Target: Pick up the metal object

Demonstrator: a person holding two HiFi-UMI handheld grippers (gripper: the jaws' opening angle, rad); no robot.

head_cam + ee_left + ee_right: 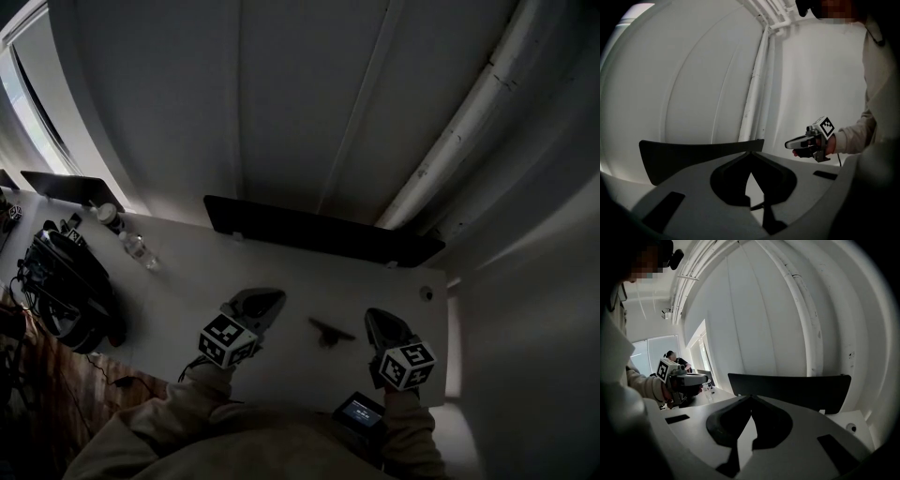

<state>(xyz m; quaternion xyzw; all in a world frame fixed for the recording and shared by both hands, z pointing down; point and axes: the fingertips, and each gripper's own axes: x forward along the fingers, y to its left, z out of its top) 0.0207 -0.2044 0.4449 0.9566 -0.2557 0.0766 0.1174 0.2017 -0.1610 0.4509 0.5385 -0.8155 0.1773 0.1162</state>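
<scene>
Metal object (331, 331), white tabletop (281, 267) around it, dark panel (319, 232) along far edge

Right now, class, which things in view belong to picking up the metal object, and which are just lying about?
For the job: metal object, left gripper, right gripper.
Lying about: bottle, black bag, divider, small screen.
</scene>
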